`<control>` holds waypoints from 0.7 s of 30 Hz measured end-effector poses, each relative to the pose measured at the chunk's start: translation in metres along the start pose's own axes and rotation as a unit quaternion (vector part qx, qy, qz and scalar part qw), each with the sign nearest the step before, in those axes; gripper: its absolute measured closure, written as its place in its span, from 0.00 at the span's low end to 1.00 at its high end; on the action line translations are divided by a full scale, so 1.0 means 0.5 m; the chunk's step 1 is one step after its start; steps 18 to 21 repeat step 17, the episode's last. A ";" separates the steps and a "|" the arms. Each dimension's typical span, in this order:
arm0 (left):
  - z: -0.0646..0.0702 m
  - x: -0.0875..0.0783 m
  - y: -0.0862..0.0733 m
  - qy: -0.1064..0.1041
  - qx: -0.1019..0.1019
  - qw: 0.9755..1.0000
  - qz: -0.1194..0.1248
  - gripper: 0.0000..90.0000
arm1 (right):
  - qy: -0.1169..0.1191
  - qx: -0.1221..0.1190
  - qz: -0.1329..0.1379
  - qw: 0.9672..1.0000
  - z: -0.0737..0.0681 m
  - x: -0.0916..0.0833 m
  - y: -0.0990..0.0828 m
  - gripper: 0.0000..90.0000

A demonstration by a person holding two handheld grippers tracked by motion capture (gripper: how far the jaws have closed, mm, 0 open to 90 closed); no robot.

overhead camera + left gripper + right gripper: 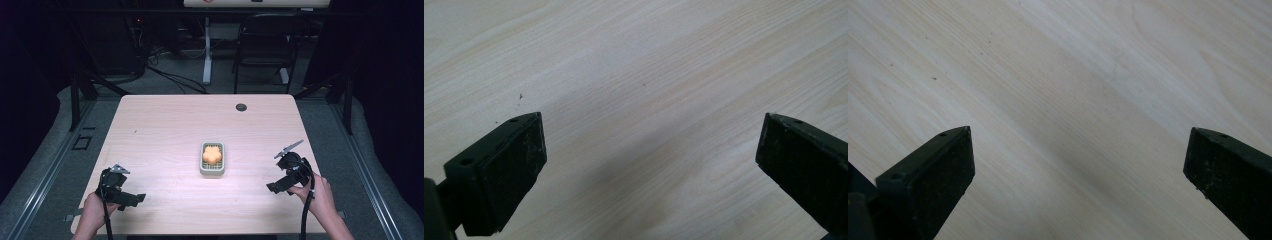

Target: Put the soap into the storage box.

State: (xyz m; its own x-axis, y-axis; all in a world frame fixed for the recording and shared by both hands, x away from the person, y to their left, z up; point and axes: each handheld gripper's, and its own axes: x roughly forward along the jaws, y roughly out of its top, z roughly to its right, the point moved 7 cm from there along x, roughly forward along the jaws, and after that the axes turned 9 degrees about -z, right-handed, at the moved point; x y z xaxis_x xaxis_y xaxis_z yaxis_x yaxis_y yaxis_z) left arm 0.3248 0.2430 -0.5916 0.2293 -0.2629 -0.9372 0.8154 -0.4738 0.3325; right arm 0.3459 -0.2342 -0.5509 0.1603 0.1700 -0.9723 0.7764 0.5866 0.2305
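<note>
Both tools black: left tool [131, 198], right tool [278, 187]. Grey triangular plate on top of each, black cable trailing, flat rectangular pads [516, 172].

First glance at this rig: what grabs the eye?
The orange flower-shaped piece lying in a small grey-green tray at the middle of the pale wooden table, the one spot of colour there. Next, the left gripper and right gripper, hand-held at the near corners, jaws wide open over bare wood, well apart from the tray. Behind the table stands a dark folding chair.
</note>
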 end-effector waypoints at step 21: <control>-0.004 -0.001 -0.001 0.001 -0.001 1.000 0.001 0.00 | 0.005 0.018 -0.059 0.998 0.029 0.078 -0.066 0.00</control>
